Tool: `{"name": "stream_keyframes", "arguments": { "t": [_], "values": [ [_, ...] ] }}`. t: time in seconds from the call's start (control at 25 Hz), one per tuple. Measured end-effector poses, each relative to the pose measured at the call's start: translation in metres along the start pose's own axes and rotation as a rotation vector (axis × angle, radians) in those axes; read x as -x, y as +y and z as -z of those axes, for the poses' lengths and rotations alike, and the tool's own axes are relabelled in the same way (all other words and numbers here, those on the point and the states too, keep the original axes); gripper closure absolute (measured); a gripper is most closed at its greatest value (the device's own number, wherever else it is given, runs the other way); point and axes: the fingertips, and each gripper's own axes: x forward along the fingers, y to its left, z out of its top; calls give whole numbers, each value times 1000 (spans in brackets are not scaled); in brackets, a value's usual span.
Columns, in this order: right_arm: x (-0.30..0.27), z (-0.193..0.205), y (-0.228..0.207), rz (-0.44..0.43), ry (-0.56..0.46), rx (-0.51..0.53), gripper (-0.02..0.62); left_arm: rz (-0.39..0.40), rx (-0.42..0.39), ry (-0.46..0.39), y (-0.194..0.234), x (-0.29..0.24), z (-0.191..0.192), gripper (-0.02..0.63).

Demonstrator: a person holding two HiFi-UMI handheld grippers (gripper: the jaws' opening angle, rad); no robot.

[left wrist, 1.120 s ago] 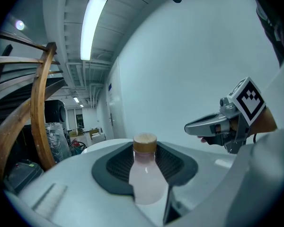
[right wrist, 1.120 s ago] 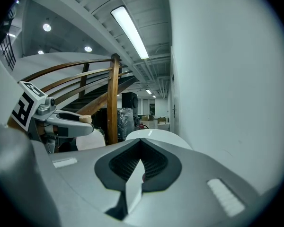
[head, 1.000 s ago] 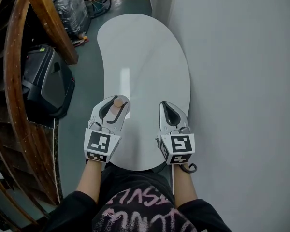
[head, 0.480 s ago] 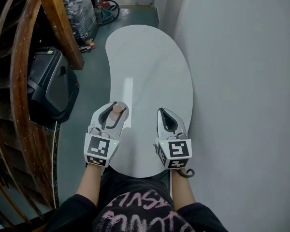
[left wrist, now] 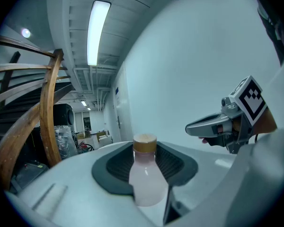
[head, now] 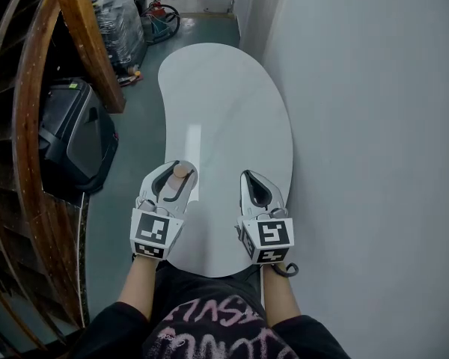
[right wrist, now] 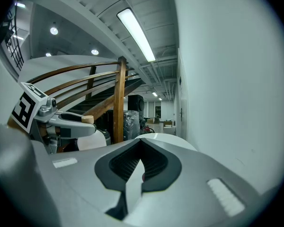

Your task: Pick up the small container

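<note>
Pale pink plastic under a tan cap (left wrist: 145, 143): the small container (left wrist: 146, 183) is clamped between the pads of the left gripper (head: 175, 178), near the jaw tips, above the near end of the white table (head: 224, 103). Beside it, the right gripper (head: 251, 182) is pinched together on nothing. The container's long axis reads as roughly upright, cap uppermost. The body looks rounded and smooth, and that is the risk. A slackened squeeze or a sharp tilt could let it slide down out of the pads onto the table's near edge, or past it to the grey floor (head: 138, 118) farther out.
</note>
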Motion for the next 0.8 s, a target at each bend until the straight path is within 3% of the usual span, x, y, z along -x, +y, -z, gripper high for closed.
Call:
{"name": "stream_keyframes", "arguments": {
  "t": [0.8],
  "values": [
    [8,4,-2,10,-16,-9,588,-6,-14,-15,-5,4,-1,457]
  ]
}}
